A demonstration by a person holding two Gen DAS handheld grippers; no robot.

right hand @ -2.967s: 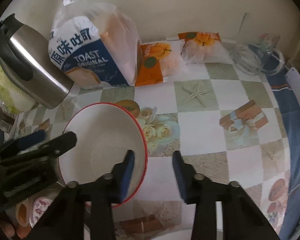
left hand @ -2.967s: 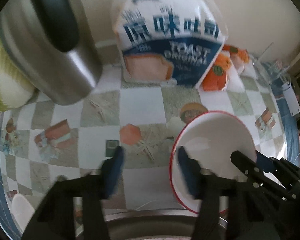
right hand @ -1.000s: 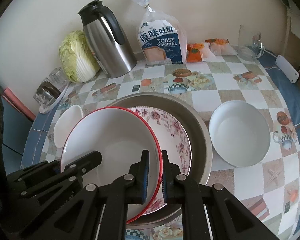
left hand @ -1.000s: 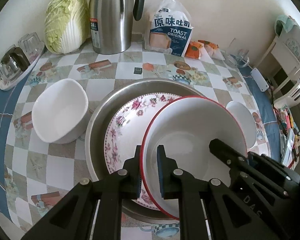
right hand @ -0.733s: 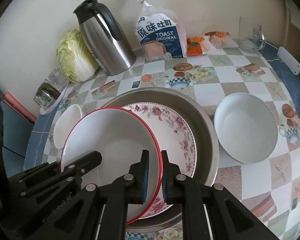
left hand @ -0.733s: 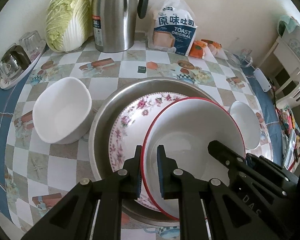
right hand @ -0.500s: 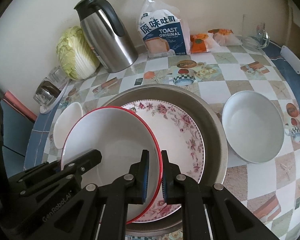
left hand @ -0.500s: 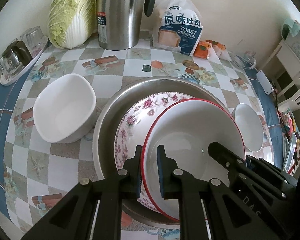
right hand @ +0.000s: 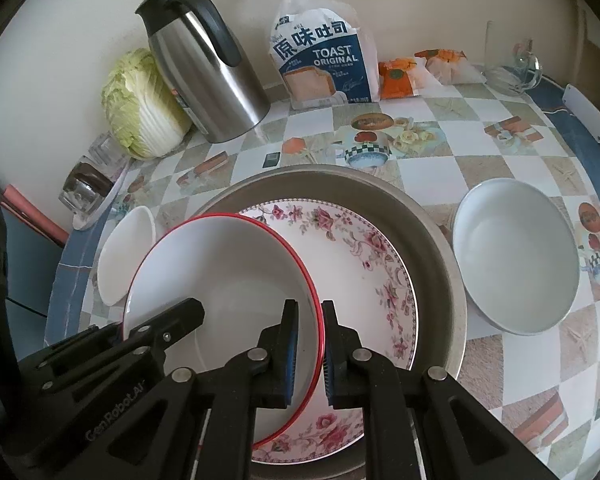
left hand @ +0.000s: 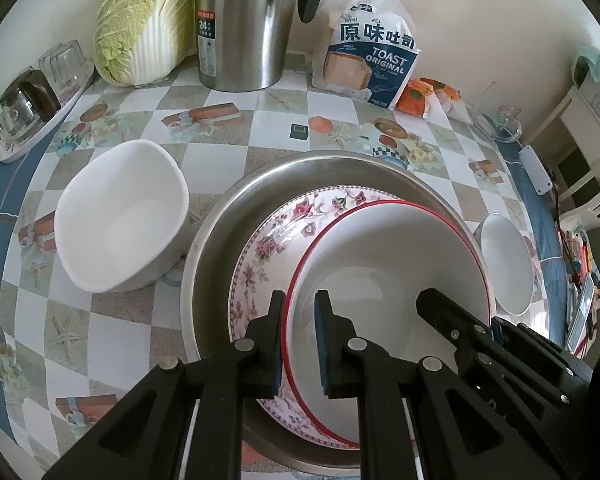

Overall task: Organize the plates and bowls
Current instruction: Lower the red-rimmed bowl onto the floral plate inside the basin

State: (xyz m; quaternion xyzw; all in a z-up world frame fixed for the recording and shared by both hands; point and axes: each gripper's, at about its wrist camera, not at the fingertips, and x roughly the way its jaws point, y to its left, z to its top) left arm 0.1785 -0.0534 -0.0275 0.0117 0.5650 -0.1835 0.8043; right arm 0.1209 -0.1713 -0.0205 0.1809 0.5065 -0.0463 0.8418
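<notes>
A white bowl with a red rim [left hand: 388, 264] [right hand: 224, 276] is held over a floral plate [left hand: 284, 224] [right hand: 360, 264] that lies in a large steel basin [left hand: 260, 188] [right hand: 432, 232]. My left gripper [left hand: 300, 340] is shut on the bowl's left rim. My right gripper [right hand: 310, 344] is shut on its right rim. A white squarish bowl [left hand: 120, 216] [right hand: 122, 256] sits left of the basin. A round white bowl [left hand: 506, 264] [right hand: 516, 256] sits to its right.
At the back stand a cabbage [left hand: 144, 20], a steel thermos jug [left hand: 244, 20], a bag of toast [left hand: 370, 60], orange snack packets [right hand: 398, 76] and a glass mug [right hand: 512, 64]. Upturned glasses on a tray [left hand: 28, 100] are at far left.
Both grippers closed on the red-rimmed bowl, carried it from near the toast bag to above the basin, and it has sunk lower toward the floral plate.
</notes>
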